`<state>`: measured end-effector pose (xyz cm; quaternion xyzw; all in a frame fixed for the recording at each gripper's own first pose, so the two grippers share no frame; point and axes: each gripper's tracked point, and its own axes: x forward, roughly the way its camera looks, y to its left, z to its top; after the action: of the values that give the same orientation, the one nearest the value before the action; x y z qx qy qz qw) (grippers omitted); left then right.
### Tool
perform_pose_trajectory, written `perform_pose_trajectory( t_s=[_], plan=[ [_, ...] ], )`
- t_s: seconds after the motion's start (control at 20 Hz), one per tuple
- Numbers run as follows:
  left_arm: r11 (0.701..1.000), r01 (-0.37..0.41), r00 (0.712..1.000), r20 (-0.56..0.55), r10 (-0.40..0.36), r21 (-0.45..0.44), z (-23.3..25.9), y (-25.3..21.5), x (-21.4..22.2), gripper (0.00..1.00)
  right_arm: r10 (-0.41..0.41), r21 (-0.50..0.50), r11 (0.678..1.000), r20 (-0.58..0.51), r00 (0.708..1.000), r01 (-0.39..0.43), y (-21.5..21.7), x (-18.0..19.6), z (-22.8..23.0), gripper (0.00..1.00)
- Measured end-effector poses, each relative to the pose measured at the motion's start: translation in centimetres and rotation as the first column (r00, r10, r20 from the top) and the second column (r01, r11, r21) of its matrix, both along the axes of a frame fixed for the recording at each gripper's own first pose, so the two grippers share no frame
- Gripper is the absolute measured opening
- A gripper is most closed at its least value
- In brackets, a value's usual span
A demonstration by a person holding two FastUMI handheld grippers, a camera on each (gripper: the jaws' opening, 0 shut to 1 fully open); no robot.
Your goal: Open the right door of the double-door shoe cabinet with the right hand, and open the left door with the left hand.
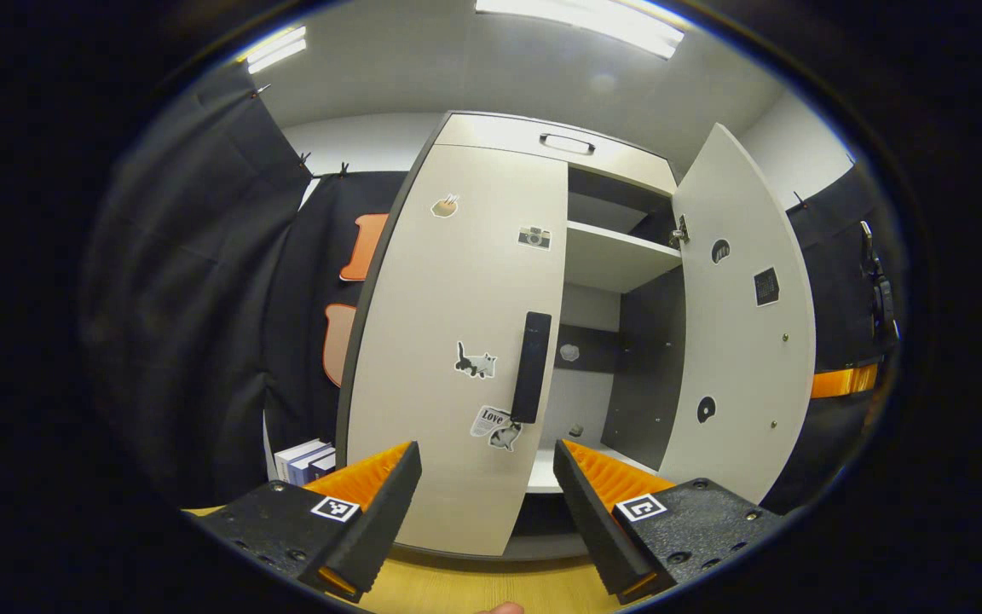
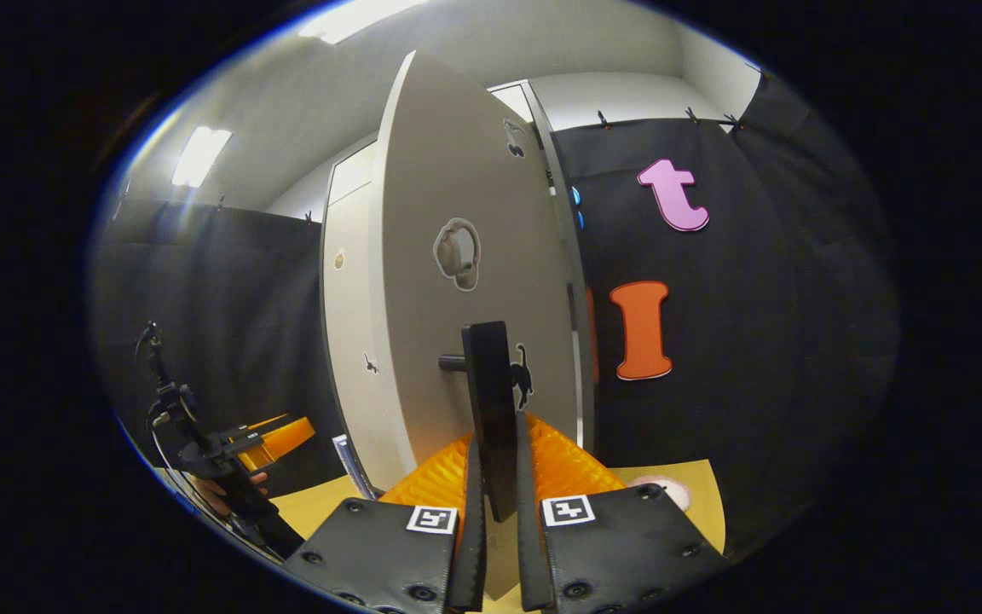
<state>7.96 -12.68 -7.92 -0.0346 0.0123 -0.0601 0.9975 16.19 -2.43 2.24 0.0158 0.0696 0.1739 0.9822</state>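
Note:
The shoe cabinet (image 1: 542, 136) stands ahead in the left gripper view. Its left door (image 1: 448, 341) is closed, pale with stickers and a dark vertical handle (image 1: 531, 367). My left gripper (image 1: 487, 477) hangs open just below that handle, touching nothing. The right door (image 1: 742, 324) is swung wide open, baring shelves (image 1: 615, 251) inside. In the right gripper view my right gripper (image 2: 495, 477) is shut on the right door's dark bar handle (image 2: 489, 401), with the right door (image 2: 465, 281) edge-on in front. The left gripper (image 2: 274, 439) and the hand holding it appear at lower left.
A wooden floor (image 1: 491, 588) lies under the cabinet. Books (image 1: 305, 460) stand beside the cabinet's left foot. Black cloth walls close in on both sides. A small dark object (image 1: 574, 431) lies on the lower shelf, and a pale round thing (image 2: 661, 486) lies on the floor.

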Motion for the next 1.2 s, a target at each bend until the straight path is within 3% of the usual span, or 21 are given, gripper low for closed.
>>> perform_pose_trajectory(
  t_s=[0.3, 0.6, 0.8, 1.0, 1.2],
  plan=[
    [1.0, 0.026, 1.0, 0.006, -0.026, -0.006, 0.3, -1.3, 0.2, 0.94, -0.111, 0.004, 0.994, 0.018, 0.994, 0.111, -2.3, 0.7, 0.2, 0.22],
    [0.998, 0.055, 0.998, 0.043, -0.055, -0.008, 3.5, -2.9, 2.0, 0.94, -0.11, 0.024, 0.994, 0.004, 0.994, 0.11, -2.4, 0.3, 0.0, 0.17],
    [0.996, 0.053, 0.995, 0.078, -0.058, 0.073, 6.3, -4.1, 5.9, 0.94, -0.128, 0.025, 0.991, -0.004, 0.992, 0.128, -3.1, -1.2, -0.4, 0.16],
    [0.993, 0.077, 0.994, 0.071, -0.083, 0.084, 6.6, -6.8, 9.1, 0.94, -0.276, -0.022, 0.961, 0.049, 0.96, 0.277, -7.0, -2.1, -0.1, 0.16],
    [0.991, 0.076, 0.996, 0.031, -0.08, 0.107, 5.0, -8.5, 12.2, 0.94, -0.424, -0.083, 0.898, 0.097, 0.901, 0.431, -10.7, -3.3, 0.4, 0.73]
  ],
)
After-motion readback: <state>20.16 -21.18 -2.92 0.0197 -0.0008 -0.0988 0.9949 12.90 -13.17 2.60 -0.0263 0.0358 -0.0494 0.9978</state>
